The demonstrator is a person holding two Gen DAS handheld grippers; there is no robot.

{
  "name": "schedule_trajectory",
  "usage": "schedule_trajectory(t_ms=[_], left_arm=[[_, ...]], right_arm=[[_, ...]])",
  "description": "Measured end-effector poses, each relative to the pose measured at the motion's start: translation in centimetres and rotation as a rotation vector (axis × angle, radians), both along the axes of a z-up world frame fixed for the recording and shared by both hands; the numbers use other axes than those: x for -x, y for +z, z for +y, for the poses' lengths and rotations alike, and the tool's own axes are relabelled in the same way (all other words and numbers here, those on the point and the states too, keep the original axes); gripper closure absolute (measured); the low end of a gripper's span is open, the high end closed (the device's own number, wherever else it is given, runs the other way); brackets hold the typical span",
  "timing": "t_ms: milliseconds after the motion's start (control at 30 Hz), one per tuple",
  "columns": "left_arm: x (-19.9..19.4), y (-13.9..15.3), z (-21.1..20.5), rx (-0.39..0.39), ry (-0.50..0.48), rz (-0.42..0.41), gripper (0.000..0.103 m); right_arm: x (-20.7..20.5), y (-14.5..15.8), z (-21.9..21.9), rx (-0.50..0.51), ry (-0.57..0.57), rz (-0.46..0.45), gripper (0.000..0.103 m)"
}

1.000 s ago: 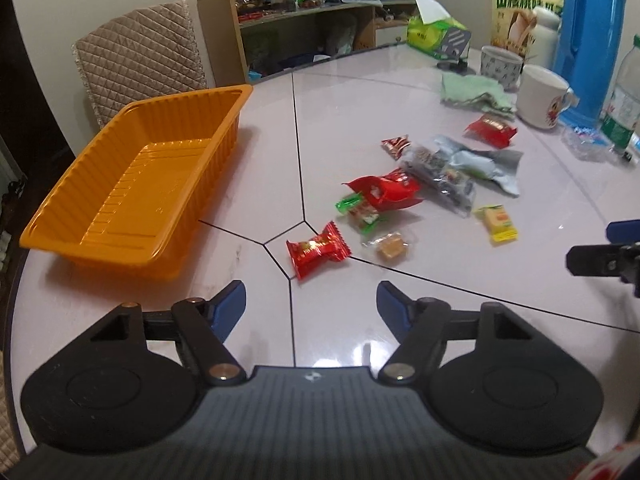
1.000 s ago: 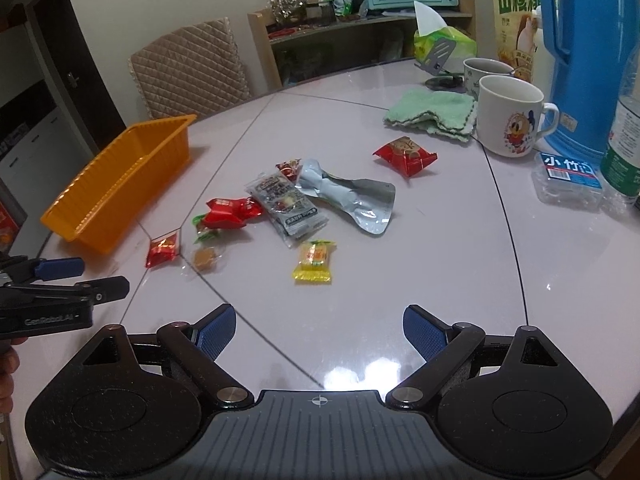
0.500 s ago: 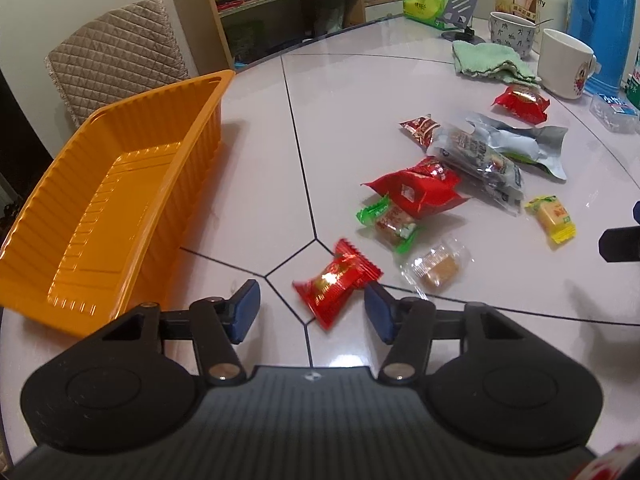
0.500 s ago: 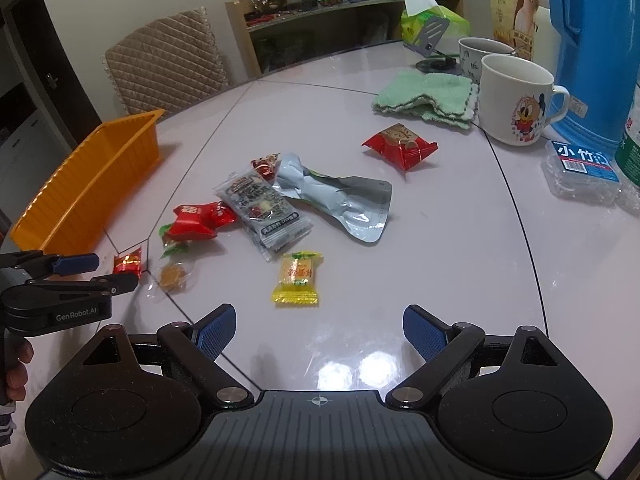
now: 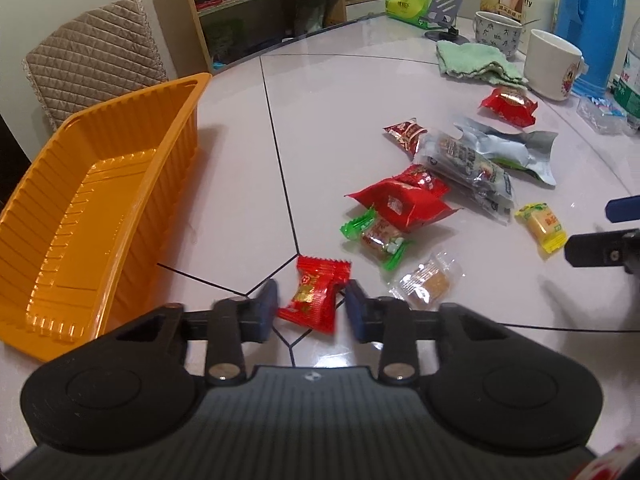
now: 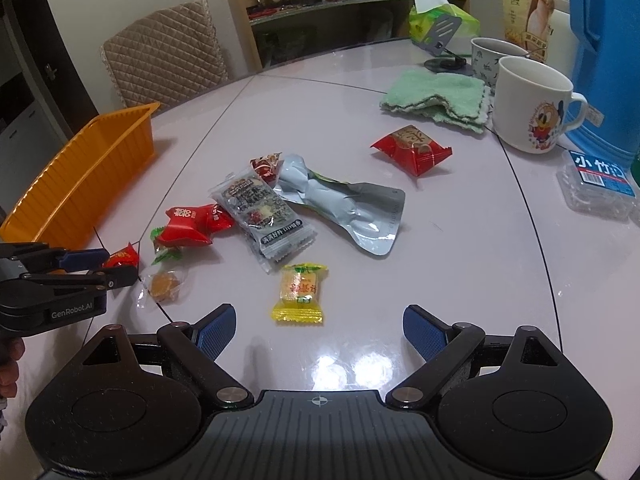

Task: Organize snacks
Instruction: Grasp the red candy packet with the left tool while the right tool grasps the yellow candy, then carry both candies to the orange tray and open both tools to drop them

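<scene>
My left gripper (image 5: 311, 306) has its blue pads on both sides of a small red candy (image 5: 315, 296) on the white table; the pads are close to the wrapper or touching it. The empty orange tray (image 5: 96, 216) lies to its left. More snacks lie to the right: a red packet (image 5: 404, 202), a green-ended sweet (image 5: 378, 238), a clear-wrapped sweet (image 5: 430, 282), a grey packet (image 5: 466, 164) and a silver pouch (image 6: 344, 204). My right gripper (image 6: 318, 328) is open and empty just short of a yellow candy (image 6: 300, 292). A red packet (image 6: 412, 150) lies farther back.
At the back right stand a cartoon mug (image 6: 530, 110), a second mug (image 6: 490, 56), a green cloth (image 6: 436, 98), a blue thermos (image 6: 608, 52), a clear box (image 6: 598, 186) and a tissue pack (image 6: 438, 20). A padded chair (image 6: 164, 68) stands behind the table.
My left gripper moved forward and down over the red candy and narrowed its jaws around it. My right gripper moved forward toward the yellow candy and stayed open.
</scene>
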State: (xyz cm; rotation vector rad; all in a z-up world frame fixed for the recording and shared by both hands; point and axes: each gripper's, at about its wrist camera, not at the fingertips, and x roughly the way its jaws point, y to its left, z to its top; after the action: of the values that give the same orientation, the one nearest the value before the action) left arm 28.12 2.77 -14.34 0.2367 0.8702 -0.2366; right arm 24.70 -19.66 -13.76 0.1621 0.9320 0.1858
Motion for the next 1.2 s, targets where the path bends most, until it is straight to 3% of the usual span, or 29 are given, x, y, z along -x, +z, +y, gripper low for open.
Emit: schedule_trajectory(t_ms=[767,933,1200], left_arm=[[1.4,1.7,0.7,0.048,0.091,-0.008,0.081],[2.0,2.5,0.8,0.061,0.092,-0.02,0.081],[2.8,4.5,1.8,0.09,0.112,-0.046,0.081]], right_arm=[[-1.9,-1.2,2.7,0.107,0.092,-0.03,0.074],[-1.5,-0.9,2.8,0.131,0.104,-0.047,0.081],[-1.0,1.9,3.1,0.063,0.132,-0.072,0.081]])
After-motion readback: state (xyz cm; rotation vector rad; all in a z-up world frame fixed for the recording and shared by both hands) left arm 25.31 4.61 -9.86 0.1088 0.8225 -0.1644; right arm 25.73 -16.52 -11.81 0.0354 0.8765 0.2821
